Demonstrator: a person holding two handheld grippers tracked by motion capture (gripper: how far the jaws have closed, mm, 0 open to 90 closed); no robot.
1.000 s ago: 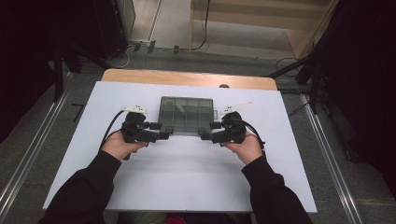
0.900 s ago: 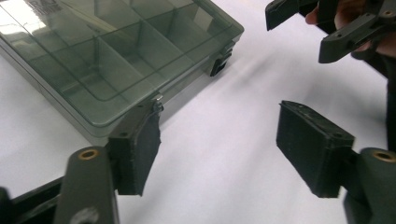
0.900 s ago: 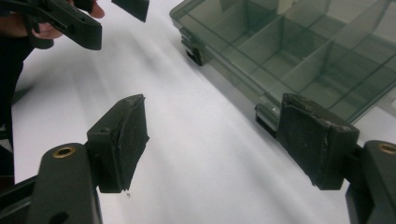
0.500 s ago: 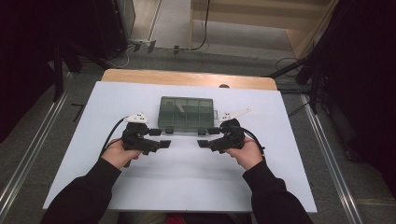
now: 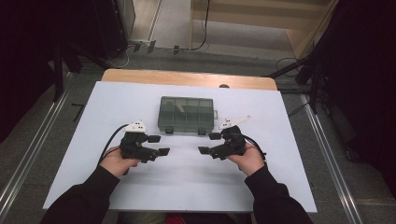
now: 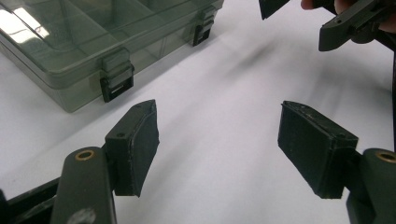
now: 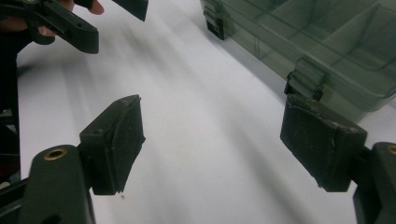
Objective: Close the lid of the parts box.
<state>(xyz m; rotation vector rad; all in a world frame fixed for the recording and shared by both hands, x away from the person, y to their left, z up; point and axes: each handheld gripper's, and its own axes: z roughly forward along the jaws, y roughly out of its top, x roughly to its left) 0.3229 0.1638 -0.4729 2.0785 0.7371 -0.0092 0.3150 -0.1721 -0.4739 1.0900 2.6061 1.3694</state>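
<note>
High view shows one box [image 5: 187, 115], closed and see-through grey, lying at the centre of the white desk [image 5: 280, 186]. Two hand-held grippers sit lower in the frame, clear of the box: the left hand-held gripper [image 5: 159, 144] at lower left, the right hand-held gripper [image 5: 208, 143] at lower right, their tips facing each other across a bare gap. Both are released, jaws spread wide with nothing between them. Left gripper view puts the box [image 6: 93, 42] at upper left, with two dark latches [image 6: 116, 79] on its front wall.
</note>
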